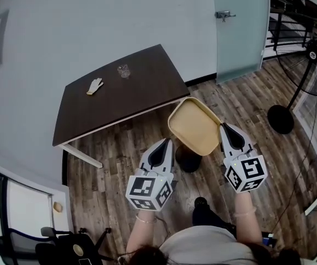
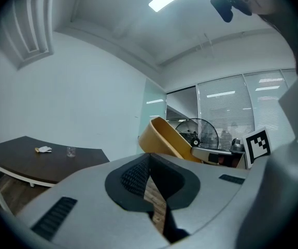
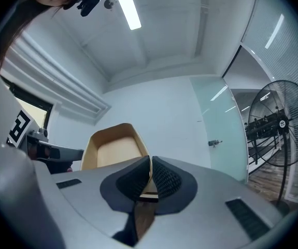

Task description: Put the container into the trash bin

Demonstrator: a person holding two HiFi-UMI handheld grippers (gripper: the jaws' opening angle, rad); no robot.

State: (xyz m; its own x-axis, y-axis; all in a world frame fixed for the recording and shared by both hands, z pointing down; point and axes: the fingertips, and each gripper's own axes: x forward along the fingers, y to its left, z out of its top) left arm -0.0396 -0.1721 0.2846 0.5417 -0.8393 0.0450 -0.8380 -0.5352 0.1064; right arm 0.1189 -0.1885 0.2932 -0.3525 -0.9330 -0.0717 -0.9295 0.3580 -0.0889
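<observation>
The tan container (image 1: 194,127) is an open, shallow tray held tilted above the wooden floor. My right gripper (image 1: 224,127) is shut on its right rim; in the right gripper view the pads pinch the thin wall of the container (image 3: 112,152) at my right gripper (image 3: 150,162). My left gripper (image 1: 168,141) hangs just left of the container, apart from it, shut and empty. In the left gripper view the container (image 2: 164,136) shows to the right of my left gripper (image 2: 150,160). A dark round thing (image 1: 187,160) stands on the floor under the container, mostly hidden.
A dark table (image 1: 147,101) stands ahead on the left, with a white glove (image 1: 95,85) and a small glass (image 1: 124,70) on it. A standing fan (image 1: 312,65) with a round base (image 1: 281,118) is at the right, a frosted glass door (image 1: 241,26) behind.
</observation>
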